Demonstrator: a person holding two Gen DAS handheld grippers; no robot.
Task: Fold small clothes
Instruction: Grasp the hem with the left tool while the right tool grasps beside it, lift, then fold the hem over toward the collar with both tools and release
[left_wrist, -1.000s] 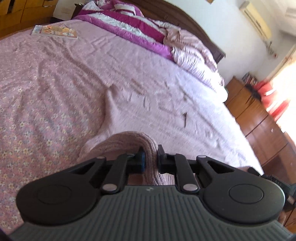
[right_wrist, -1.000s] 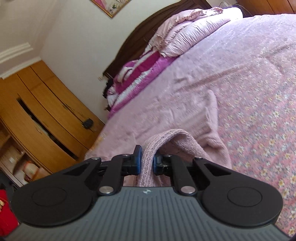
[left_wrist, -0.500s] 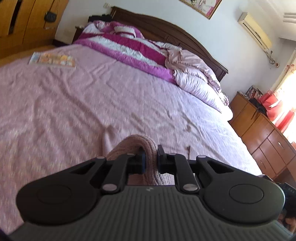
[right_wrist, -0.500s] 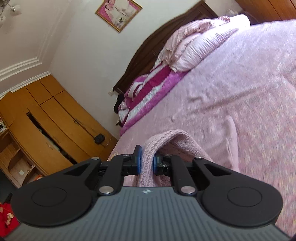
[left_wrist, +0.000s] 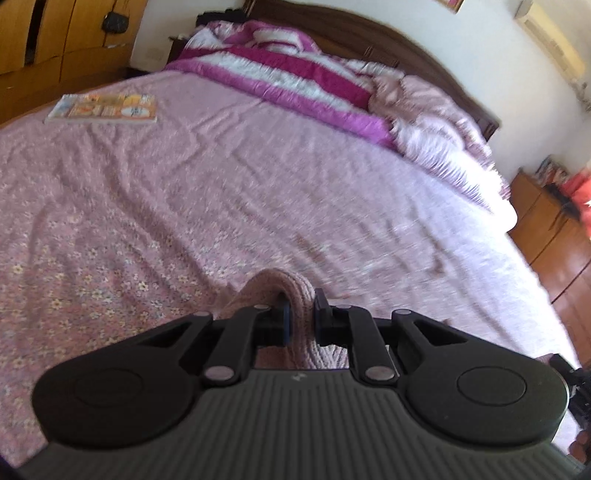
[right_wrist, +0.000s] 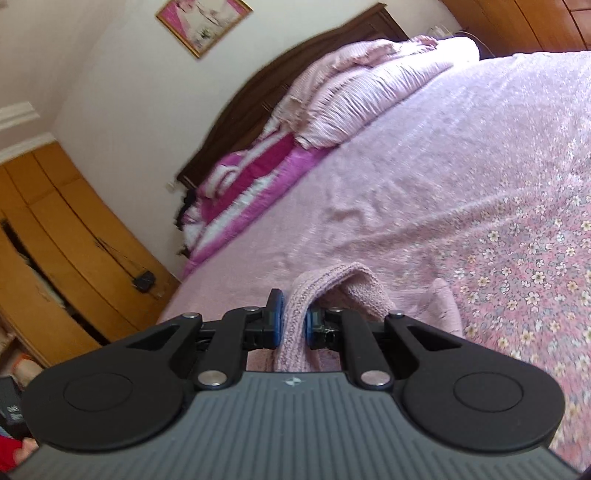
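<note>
A pink knitted garment (left_wrist: 291, 291) is pinched in my left gripper (left_wrist: 302, 314), which is shut on a bunched edge of it above the bed. My right gripper (right_wrist: 293, 317) is shut on another edge of the same pink knitted garment (right_wrist: 332, 284). In the right wrist view part of the cloth hangs down to the right of the fingers, over the floral bedspread (right_wrist: 517, 258). Most of the garment is hidden below both grippers' bodies.
The pink floral bedspread (left_wrist: 184, 192) covers a wide bed. A magazine (left_wrist: 103, 109) lies at its far left. A magenta-and-white quilt (left_wrist: 295, 70) and pink pillows (left_wrist: 436, 118) are piled at the headboard. Wooden wardrobes (right_wrist: 55, 240) and a dresser (left_wrist: 546, 221) flank the bed.
Both grippers have travelled across the bed with the garment held. Less of the cloth now trails on the bedspread ahead of them, and the headboard end looks nearer.
</note>
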